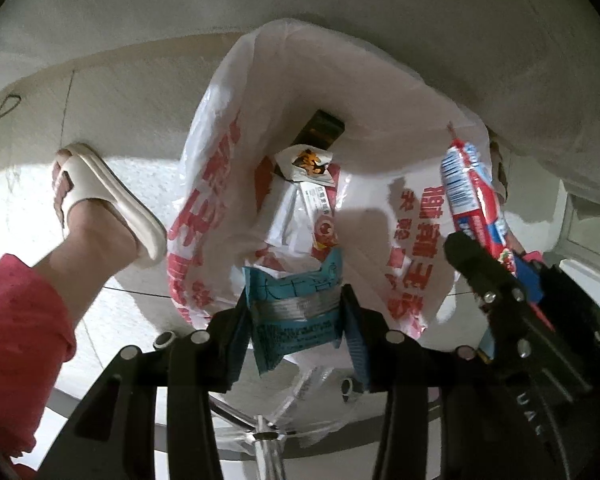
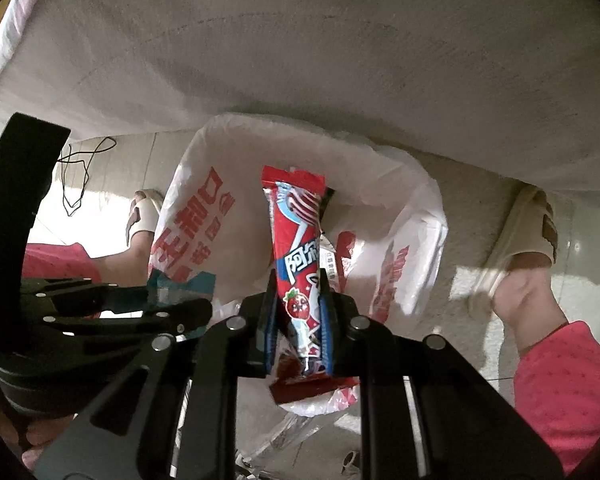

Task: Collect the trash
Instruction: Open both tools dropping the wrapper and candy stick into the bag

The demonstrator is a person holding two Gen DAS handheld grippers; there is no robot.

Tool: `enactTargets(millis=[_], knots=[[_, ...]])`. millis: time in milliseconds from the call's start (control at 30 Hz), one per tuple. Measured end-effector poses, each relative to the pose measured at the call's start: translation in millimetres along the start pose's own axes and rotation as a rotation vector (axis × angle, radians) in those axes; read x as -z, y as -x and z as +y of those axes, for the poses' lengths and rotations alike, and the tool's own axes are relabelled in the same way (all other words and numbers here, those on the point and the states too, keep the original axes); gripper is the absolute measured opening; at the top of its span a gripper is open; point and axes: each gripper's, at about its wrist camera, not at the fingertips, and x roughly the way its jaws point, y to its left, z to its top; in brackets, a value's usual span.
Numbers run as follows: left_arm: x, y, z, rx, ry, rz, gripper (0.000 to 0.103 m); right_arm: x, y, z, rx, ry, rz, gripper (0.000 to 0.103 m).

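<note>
A white plastic carrier bag with red printed lettering (image 1: 284, 92) was observed standing open on the pale tiled floor (image 1: 112, 112), its mouth spread just below both tools, presumably so that wrappers could be dropped straight in. The left gripper (image 1: 296, 312) was found clamped on a teal crinkled snack wrapper with a silver band (image 1: 292, 304), held at its two side edges and hanging over the near part of the bag mouth. The right gripper (image 2: 300, 312) was seen pressed together on a long red foil lolly wrapper with a strawberry print (image 2: 296, 240), gripped near its lower end so that the free length pointed out over the opening. In the left wrist view the same red wrapper (image 1: 472, 184) was noted at the right rim of the bag. Several wrappers were already lying inside, among them a white sachet with an orange logo (image 1: 308, 164) and a dark rectangular packet (image 1: 320, 128) farther in. A foot in a cream slide sandal (image 1: 108, 200) was recorded left of the bag, and a second sandalled foot (image 2: 516, 248) to the right, so that the bag was straddled. Both pieces were judged ready for release.
</note>
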Motion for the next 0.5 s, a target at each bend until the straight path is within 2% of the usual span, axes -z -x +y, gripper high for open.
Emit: enactTargets(millis=[100,233,333,500], knots=[[-2,-5,4,0.005,0.033,0.017,0.054,0,-4,0,0.005,0.003,0.002,0.025],[-1,-5,7,0.006,0.058,0.021,0.061,1,-6,-8,-0.003,-0.031,0.007,0.038],[0,0,8,-0.034,0.056,-0.007,0.071,1,-1,-12,0.006,-0.048,-0.002,0.047],[8,19,2,-0.072,0.017,-0.029,0.072,5,28,-2,0.077,0.004,-0.066,0.066]])
